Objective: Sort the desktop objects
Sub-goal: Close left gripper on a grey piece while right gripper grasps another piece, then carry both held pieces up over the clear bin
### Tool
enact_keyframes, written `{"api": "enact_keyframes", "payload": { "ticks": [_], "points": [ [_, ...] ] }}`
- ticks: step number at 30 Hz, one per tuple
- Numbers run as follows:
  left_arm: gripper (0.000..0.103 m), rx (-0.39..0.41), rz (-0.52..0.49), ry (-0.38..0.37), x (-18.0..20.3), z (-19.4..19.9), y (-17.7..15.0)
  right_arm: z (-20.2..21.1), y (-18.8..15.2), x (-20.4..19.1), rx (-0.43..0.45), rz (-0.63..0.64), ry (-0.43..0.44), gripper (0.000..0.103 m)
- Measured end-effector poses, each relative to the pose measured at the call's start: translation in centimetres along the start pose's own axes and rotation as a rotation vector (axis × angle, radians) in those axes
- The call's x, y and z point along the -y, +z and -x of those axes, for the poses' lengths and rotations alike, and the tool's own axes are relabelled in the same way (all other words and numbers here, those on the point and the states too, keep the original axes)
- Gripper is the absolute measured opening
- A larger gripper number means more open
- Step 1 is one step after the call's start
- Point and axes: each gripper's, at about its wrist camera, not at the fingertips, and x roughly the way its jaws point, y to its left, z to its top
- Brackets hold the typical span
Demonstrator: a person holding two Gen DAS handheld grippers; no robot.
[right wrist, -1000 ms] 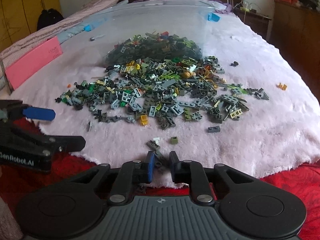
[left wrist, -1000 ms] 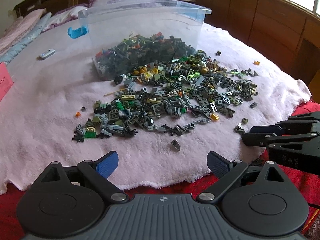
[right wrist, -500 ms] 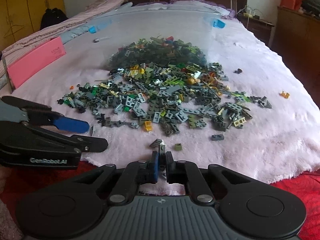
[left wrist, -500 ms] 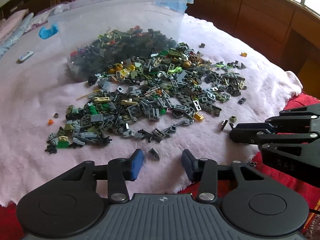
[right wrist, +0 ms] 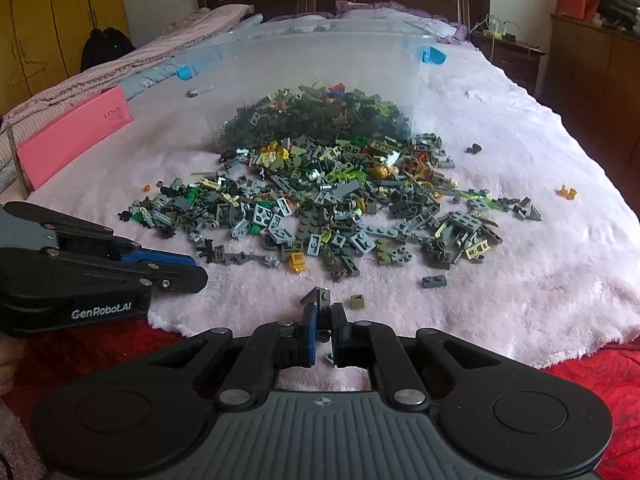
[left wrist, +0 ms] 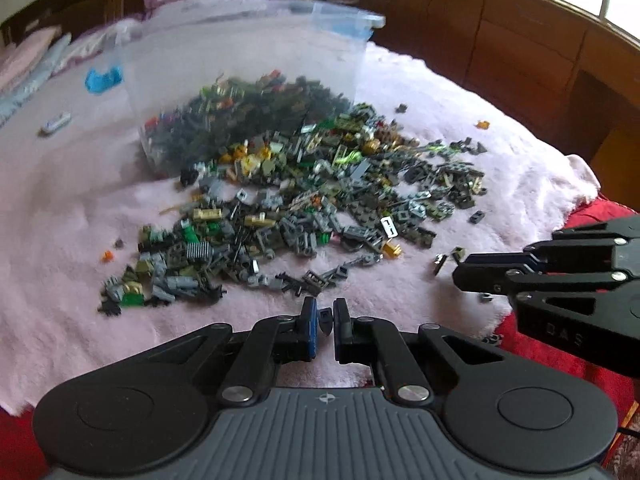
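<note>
we're clamping left gripper (left wrist: 325, 317) on dark wedge piece (left wrist: 325, 319) | right gripper (right wrist: 324, 316) pinching grey brick (right wrist: 319, 297) | clear bin (left wrist: 240, 80) lying at 12 o'clock, left nearer

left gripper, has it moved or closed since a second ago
Yes. The left gripper has moved forward toward the brick pile, and its jaws have closed from wide open onto a small dark brick.
</note>
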Motion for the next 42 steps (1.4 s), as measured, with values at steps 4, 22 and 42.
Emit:
{"api": "enact_keyframes", "payload": {
  "ticks": [4, 22, 42],
  "points": [
    [0.01, 0.02, -0.006, -0.001, 0.2, 1.0, 0.2, 0.5, 0.2, -0.3, 0.019, 0.012, 0.003, 0.008],
    [0.01, 0.112, -0.012, 0.035, -0.2, 3.2, 3.4, 2.2, 3.1, -1.6, 0.096, 0.079, 0.033, 0.008],
    [0.01, 0.288, -0.038, 0.111, -2.3, 4.6, 10.9, 3.1, 11.6, -2.4, 0.26, 0.19, 0.03, 0.008]
  ]
}}
